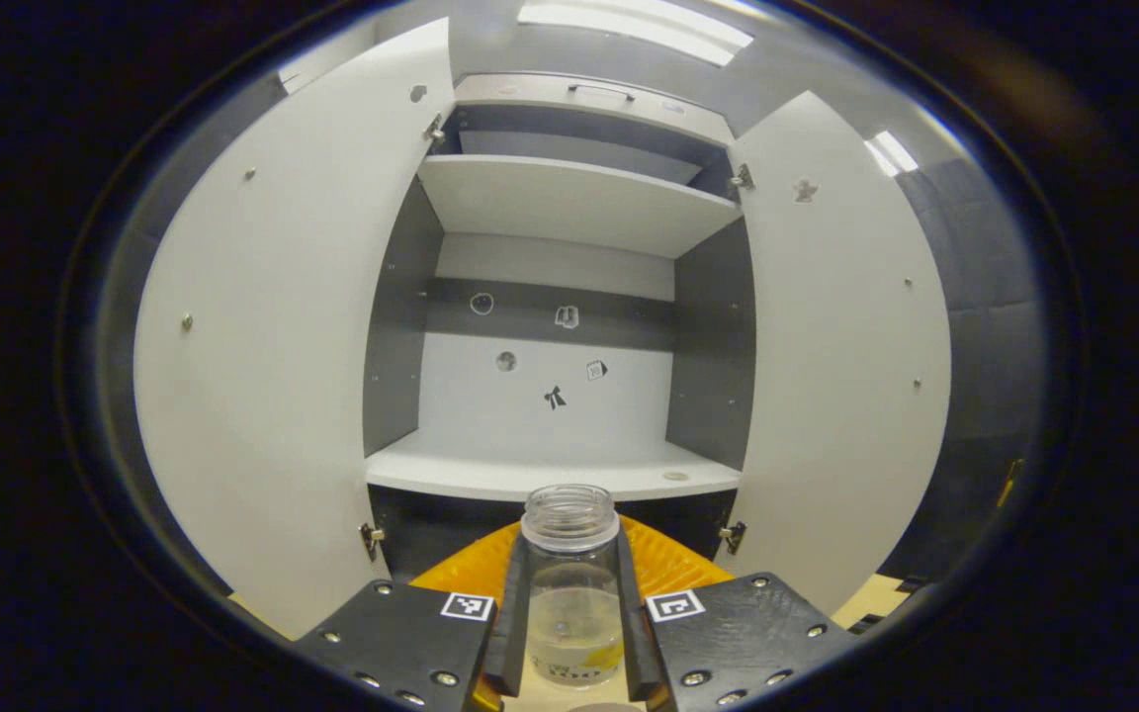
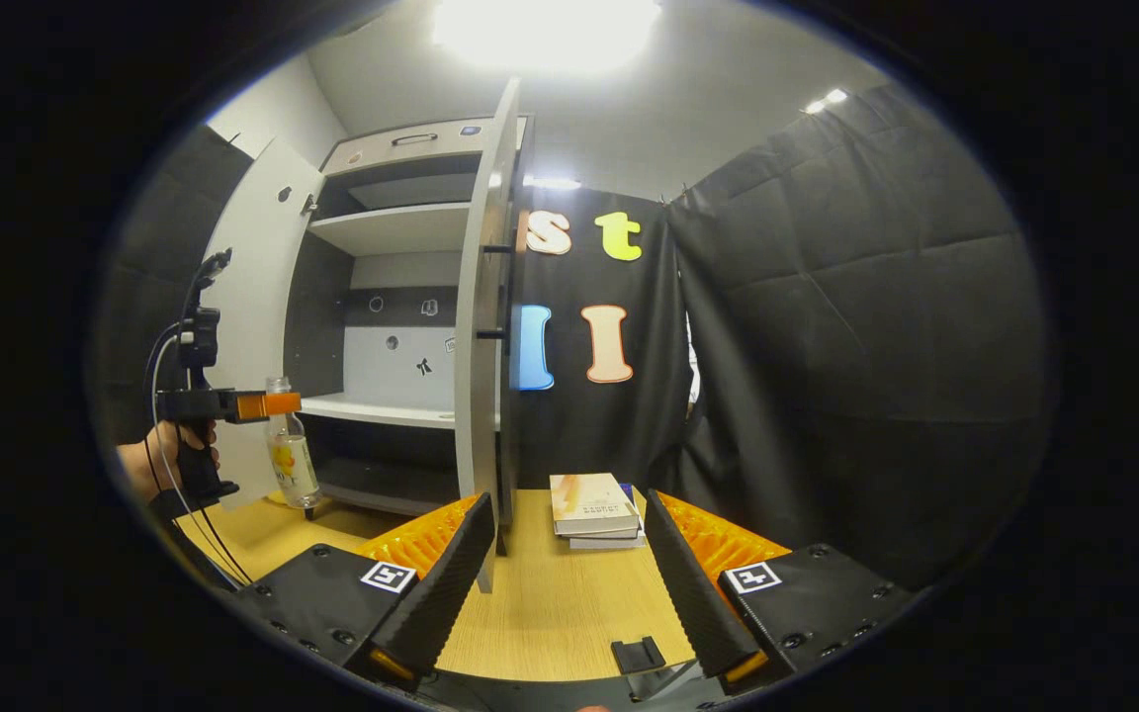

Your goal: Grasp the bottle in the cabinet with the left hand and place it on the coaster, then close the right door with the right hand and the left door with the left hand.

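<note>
Bottle: clear glass bottle [image 1: 570, 583] with no cap, a little pale liquid at its bottom, held upright between the two fingers of the left gripper [image 1: 570, 633], in front of the open cabinet [image 1: 569, 297] and out past its lower shelf [image 1: 550, 475].
Left gripper: fingers closed against both sides of the bottle, pressing it from left and right; seen from the right gripper view, a hand [image 2: 149, 465] holds this gripper [image 2: 273, 404] by its grip at the far left, with the bottle [image 2: 291, 455] hanging below its fingers just above the worktop [image 2: 550, 603].
Right gripper: its fingers spread wide apart with nothing between them, low over the wooden worktop, near the edge of the right door [image 2: 481, 336].
Cabinet: both doors swung open; left door [image 1: 273, 326] and right door [image 1: 836, 336] stand to either side, upper shelf [image 1: 569, 203] and lower shelf bare, small stickers on the back panel.
Worktop: light wood, with a short stack of books [image 2: 594, 509] lying right of the right door, near the black cloth wall.
Coaster: cannot tell where it is.
</note>
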### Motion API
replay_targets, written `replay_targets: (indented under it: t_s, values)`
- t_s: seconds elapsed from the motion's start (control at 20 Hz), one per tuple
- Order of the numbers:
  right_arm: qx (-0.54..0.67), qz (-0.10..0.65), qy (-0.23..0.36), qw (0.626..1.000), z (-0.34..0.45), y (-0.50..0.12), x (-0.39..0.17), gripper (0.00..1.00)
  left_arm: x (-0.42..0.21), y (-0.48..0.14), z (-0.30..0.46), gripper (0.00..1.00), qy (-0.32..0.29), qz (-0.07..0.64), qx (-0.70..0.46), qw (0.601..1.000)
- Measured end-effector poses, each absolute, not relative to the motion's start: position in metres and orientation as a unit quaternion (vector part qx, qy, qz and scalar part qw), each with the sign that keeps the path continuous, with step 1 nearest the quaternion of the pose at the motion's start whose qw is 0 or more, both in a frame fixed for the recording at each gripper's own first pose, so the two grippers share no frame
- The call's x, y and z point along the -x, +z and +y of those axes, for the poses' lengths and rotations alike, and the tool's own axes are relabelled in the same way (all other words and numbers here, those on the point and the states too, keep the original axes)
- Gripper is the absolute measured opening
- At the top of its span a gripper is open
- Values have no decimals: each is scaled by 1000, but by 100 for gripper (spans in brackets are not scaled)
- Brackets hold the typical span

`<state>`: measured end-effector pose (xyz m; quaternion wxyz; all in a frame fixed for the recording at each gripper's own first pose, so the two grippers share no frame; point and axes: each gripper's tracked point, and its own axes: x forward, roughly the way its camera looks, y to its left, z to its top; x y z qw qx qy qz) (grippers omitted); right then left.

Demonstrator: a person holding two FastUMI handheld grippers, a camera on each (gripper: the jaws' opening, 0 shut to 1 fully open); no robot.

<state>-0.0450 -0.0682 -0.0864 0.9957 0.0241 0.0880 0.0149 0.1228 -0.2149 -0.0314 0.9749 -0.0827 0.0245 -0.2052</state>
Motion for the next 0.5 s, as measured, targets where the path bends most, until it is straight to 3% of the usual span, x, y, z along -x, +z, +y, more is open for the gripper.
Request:
replay_targets:
  t_s: [0.5]
  values:
    - [-7,107,25,994,-64,-98,50,98,-91,-116,-238,41,-219,59,91,970]
